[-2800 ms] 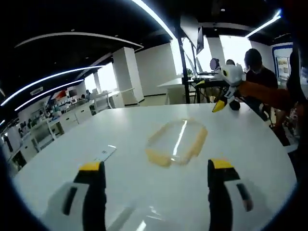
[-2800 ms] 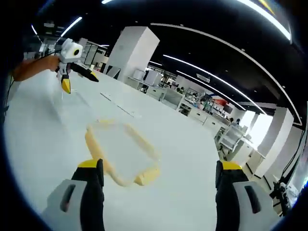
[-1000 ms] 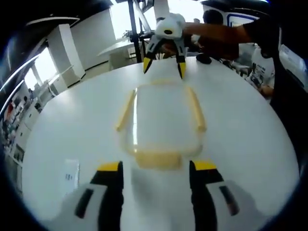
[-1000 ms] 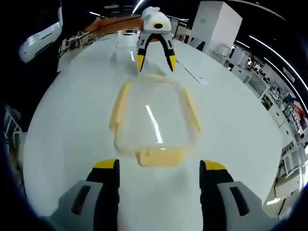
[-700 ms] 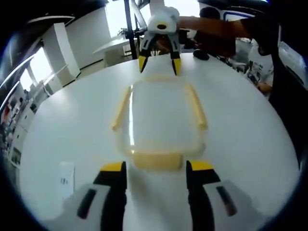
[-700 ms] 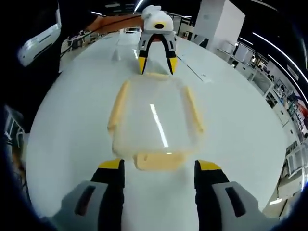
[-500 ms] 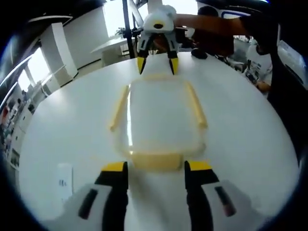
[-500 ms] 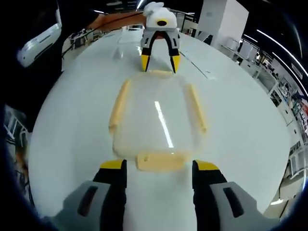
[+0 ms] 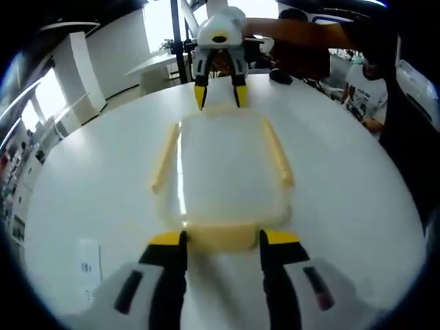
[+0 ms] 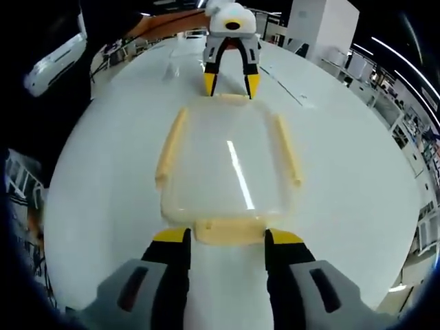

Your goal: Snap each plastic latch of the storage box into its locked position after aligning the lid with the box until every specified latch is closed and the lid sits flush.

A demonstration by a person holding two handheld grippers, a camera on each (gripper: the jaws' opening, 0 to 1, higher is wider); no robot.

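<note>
A clear storage box (image 9: 220, 168) with its lid on lies on the white table, with yellow latches along both long sides (image 9: 163, 155) and at both ends. In the left gripper view my left gripper (image 9: 221, 240) is open, its yellow tips straddling the near end latch (image 9: 221, 234). At the far end, my right gripper (image 9: 218, 96) points down at the opposite latch. In the right gripper view the box (image 10: 230, 161) runs away from me. My right gripper (image 10: 227, 237) is open around its near end latch (image 10: 230, 232), with my left gripper (image 10: 231, 84) at the far end.
The round white table (image 9: 344, 192) drops off at its edge close to the right. A small paper card (image 9: 86, 258) lies at the left. A person's arm (image 9: 309, 31) reaches over the back, and seated people (image 9: 357, 89) are behind. Dark clothing (image 10: 41, 103) stands at the left.
Both grippers have come in closer to the box's two ends, and each pair of jaws has narrowed around its end latch. The box has stayed in place.
</note>
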